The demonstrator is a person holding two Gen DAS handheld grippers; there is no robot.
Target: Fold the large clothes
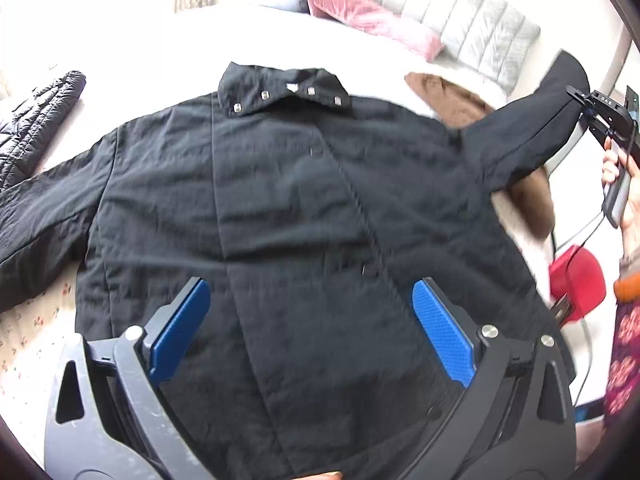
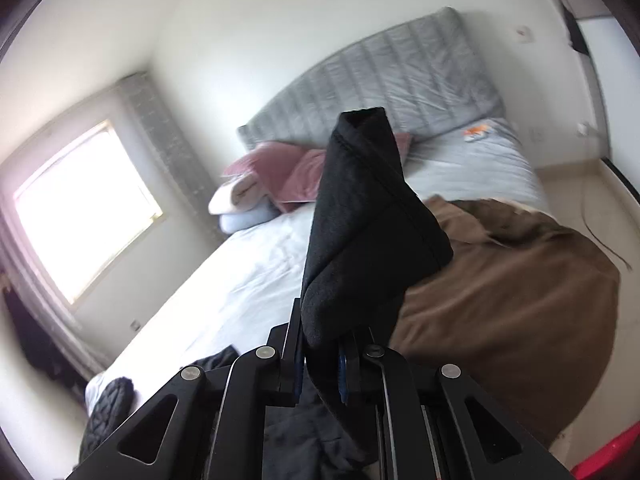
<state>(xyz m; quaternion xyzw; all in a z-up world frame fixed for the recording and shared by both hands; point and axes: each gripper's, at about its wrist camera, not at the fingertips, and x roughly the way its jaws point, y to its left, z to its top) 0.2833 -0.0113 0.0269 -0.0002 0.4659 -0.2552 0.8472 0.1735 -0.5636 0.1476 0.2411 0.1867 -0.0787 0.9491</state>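
Left wrist view: black jacket [image 1: 280, 200] lies spread flat, front up, on the white bed [image 1: 160, 32], collar [image 1: 280, 88] with metal snaps toward the headboard. Left gripper [image 1: 312, 320] hovers over the jacket's lower hem area, blue pads [image 1: 444, 332] wide apart, nothing between them, only fabric below. Jacket's one sleeve [image 1: 532, 120] is lifted off the bed at the jacket's right side, its cuff pinched in the right gripper [image 1: 592, 108], held by a hand [image 1: 624, 184]. Other sleeve lies flat on the bed off the jacket's left side. Brown garment [image 1: 448, 100] lies partly under the jacket beside the raised sleeve. Dark quilted garment [image 1: 36, 120] sits apart from the jacket, past its flat sleeve. Pink pillow [image 1: 360, 12] and grey headboard [image 1: 472, 24] beyond the collar. Red object [image 1: 576, 280] off the bed edge near the jacket's right side.

Right wrist view: right gripper [image 2: 322, 364] nearly closed, clamped on the sleeve cuff [image 2: 360, 220], which stands up out of the fingers. Blurred.
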